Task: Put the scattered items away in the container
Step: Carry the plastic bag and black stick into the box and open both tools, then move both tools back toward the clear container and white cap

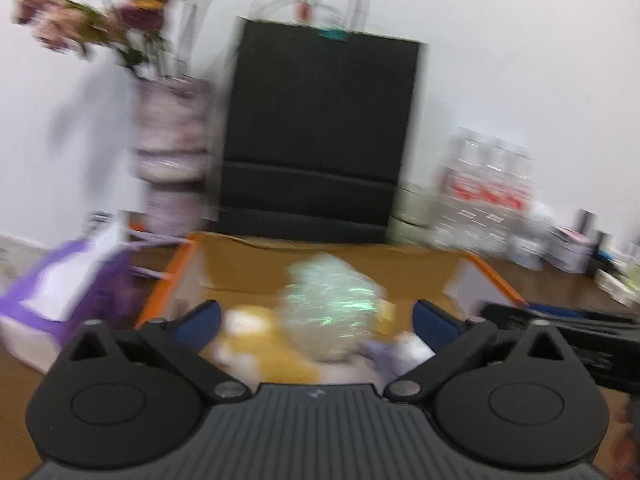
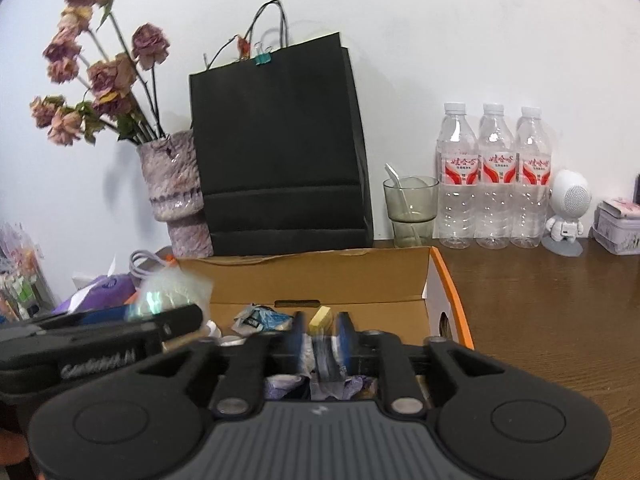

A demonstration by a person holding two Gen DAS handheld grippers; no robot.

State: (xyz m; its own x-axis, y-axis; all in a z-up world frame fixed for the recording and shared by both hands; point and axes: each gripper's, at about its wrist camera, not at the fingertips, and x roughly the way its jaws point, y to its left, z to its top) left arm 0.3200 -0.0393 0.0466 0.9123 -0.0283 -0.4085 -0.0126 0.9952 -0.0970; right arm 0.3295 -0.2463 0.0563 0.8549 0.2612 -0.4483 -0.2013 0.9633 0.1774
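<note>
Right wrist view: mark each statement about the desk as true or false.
1. Three clear plastic water bottles stand in a row against the wall. True.
2. The tall black paper bag lies flat on the desk. False: it stands upright.
3. The grey glass tumbler holds a spoon. True.
4. The open cardboard box with orange edges is empty. False: small items lie inside.
5. The textured vase holds dried flowers. True.

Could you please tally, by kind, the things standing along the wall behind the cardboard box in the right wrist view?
Clear plastic water bottles with red labels: 3
Black paper bags: 1
Mottled pink vases: 1
Grey-green drinking glasses: 1
Total: 6
</note>
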